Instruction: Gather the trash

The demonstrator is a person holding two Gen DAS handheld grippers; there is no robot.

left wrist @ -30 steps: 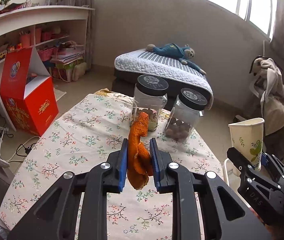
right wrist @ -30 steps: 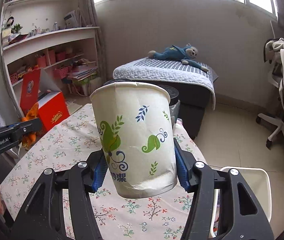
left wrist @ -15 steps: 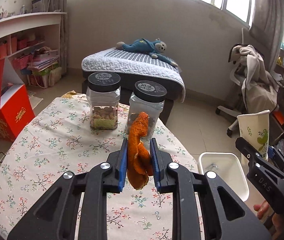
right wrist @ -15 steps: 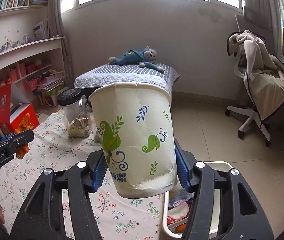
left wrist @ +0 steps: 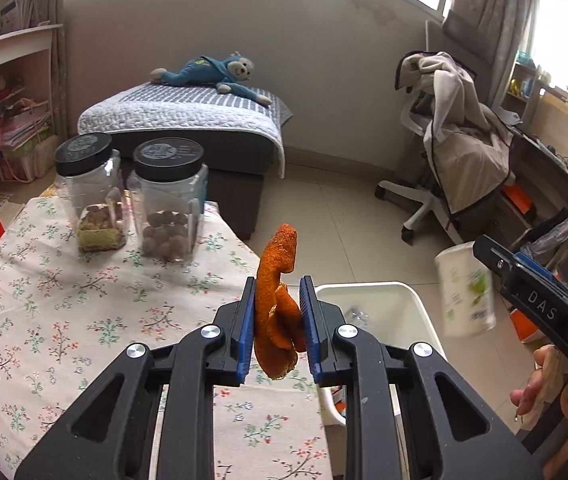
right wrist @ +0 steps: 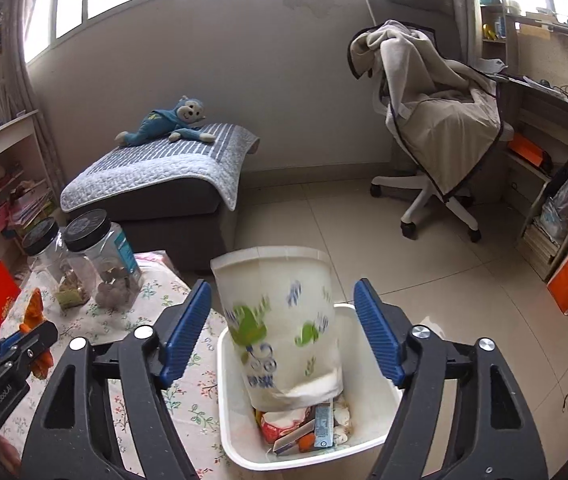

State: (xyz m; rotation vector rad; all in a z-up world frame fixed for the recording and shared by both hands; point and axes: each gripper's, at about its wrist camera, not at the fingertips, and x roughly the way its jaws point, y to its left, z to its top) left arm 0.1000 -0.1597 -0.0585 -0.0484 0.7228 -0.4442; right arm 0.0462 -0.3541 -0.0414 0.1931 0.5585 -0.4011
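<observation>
Right tool (right wrist: 280,332) with blue-padded jaws spread wide, clear of the white paper cup printed with green leaves (right wrist: 284,328); cup motion-blurred, apparently in free fall directly above the white rectangular plastic bin (right wrist: 230,420) standing on the floor just beside the counter covered in a floral cloth (left wrist: 44,300). Bin already holding several discarded wrappers and a small carton. Left tool (left wrist: 276,328) clamped on a curled strip of orange peel (left wrist: 278,292), raised above the counter edge nearest the bin, not yet over the opening. Two clear plastic jars with black lids (left wrist: 132,200), partly filled, upright at the far side of the counter; presumably not trash. No further loose litter visible on the cloth in either view. Judged progress: late stage; cup disposal all but complete, peel collected but undelivered. Remaining: carrying the peel across to the bin and releasing it there. Background only: blue plush monkey (right wrist: 164,124) lying on a quilted bed.
</observation>
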